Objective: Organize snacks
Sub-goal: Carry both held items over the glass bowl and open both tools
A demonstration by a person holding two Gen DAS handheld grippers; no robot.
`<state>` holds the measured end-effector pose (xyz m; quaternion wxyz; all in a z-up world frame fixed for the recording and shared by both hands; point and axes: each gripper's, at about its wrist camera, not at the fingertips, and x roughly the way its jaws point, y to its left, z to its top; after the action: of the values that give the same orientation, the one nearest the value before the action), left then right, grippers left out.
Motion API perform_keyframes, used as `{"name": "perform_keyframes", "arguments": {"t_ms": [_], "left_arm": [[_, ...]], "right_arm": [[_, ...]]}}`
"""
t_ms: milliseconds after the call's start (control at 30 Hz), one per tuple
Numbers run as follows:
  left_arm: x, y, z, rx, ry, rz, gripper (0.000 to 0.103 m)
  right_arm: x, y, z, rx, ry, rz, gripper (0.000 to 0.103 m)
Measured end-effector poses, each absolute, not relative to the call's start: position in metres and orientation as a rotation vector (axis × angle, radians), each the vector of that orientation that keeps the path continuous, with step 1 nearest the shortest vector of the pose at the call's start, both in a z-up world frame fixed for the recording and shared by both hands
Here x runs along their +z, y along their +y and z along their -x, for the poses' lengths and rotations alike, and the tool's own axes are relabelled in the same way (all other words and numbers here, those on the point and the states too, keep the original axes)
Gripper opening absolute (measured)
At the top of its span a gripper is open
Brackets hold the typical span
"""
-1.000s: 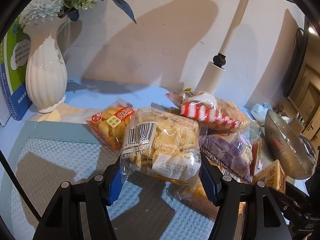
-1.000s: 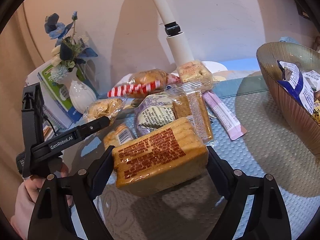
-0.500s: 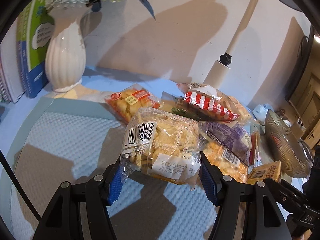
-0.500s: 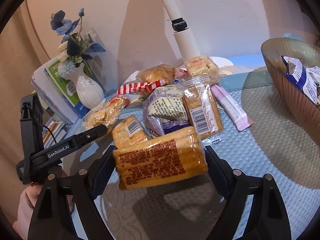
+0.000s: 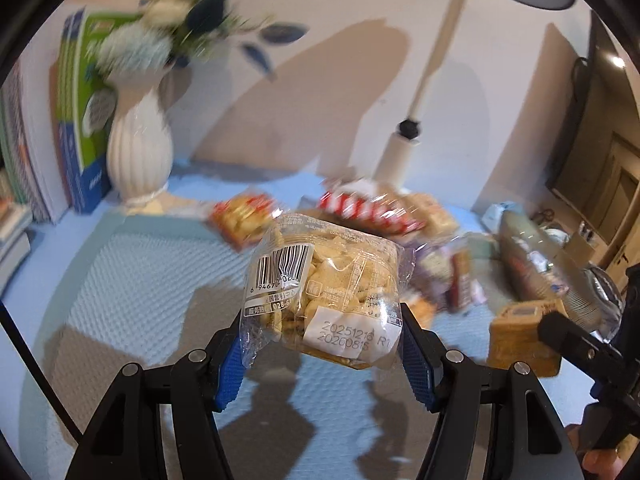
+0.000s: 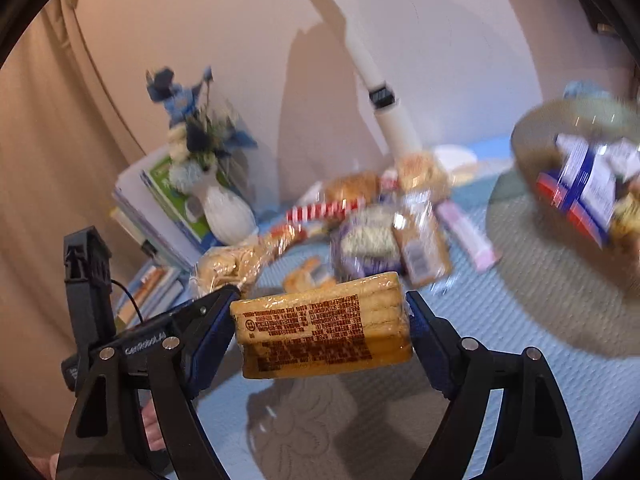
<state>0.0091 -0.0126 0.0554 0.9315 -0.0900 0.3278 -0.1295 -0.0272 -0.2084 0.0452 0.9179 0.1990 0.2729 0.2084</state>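
My left gripper (image 5: 322,342) is shut on a clear bag of pale crackers (image 5: 324,284) with a barcode label, held above the blue mat. My right gripper (image 6: 320,334) holds a yellow biscuit pack (image 6: 320,320) with red print. Its jaws are closing and the blue pads press on the pack's ends. The same pack (image 5: 520,336) shows at the right of the left wrist view. A pile of loose snacks (image 6: 380,232) lies mid-table, blurred. At the right stands a ribbed glass bowl (image 6: 532,148) with a blue and white packet (image 6: 584,180) in it.
A white vase (image 5: 138,160) with blue flowers stands at the back left beside upright books (image 5: 76,120). A white lamp post (image 5: 404,148) rises behind the snack pile. The textured blue mat (image 5: 132,280) covers the table. A hand (image 6: 152,428) shows under the left gripper.
Both grippers have risen and drawn back from the snack pile with their packs still held. The pile and bowl now look farther off and blurred.
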Motion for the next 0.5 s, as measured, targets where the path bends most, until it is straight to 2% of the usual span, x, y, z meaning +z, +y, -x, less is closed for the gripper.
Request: {"name": "perform_keyframes", "arguments": {"t_ms": [500], "left_arm": [[0.142,-0.128,-0.040,-0.359,0.666,0.085,0.065]], "right_arm": [[0.121,-0.315,0.001,0.254,0.503,-0.418,0.082]]}}
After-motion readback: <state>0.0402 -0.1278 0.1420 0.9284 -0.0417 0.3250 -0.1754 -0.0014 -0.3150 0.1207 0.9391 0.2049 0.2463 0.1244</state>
